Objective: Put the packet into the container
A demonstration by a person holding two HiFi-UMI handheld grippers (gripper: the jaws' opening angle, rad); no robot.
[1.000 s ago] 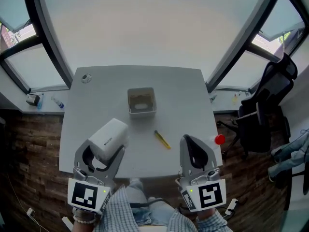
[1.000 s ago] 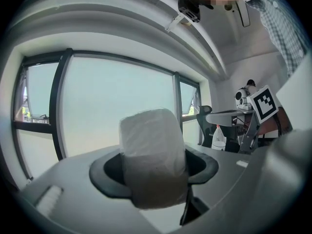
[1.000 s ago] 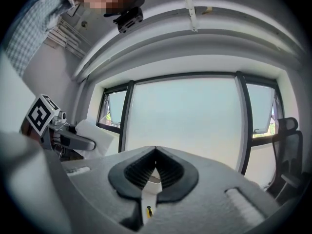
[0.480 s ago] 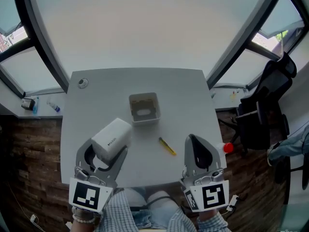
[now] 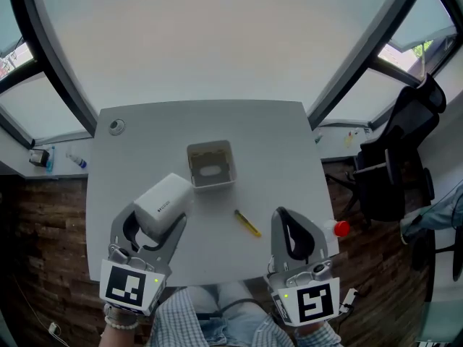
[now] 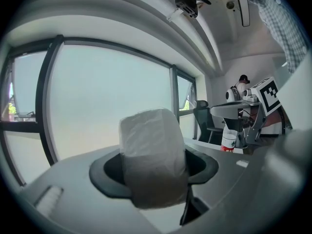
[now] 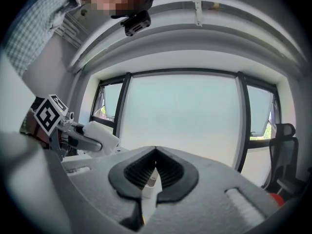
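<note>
Packet (image 6: 153, 155): white, soft-wrapped, pinched between the 2 fingers (image 6: 109, 172) of the left gripper (image 5: 158, 219) and held clear of the bench (image 5: 275, 143). The grip is the same as 1 second ago. The fingers stand wide because the packet is bulky.

Change: the left gripper has carried the packet forward, and the gap to the container (image 5: 192, 166) is smaller than before. The packet now sits close to the container's near-left corner, not yet over the opening. Judgement: carry step well along, release not begun. A short move forward and to the right looks needed before letting go.

Pose, near to far:
- Both grippers sit just ahead of the person's lap and point away across the bench.
- The left gripper is angled toward the container, nose tipped slightly down.
- The right gripper (image 5: 282, 214) is roughly level at the near right, fingers (image 7: 131, 172) pressed together and holding nothing.
- A yellow stick (image 5: 247, 223) lies on the bench between the 2 grippers.
- The container stands beyond, upright and open, near the bench centre.
</note>
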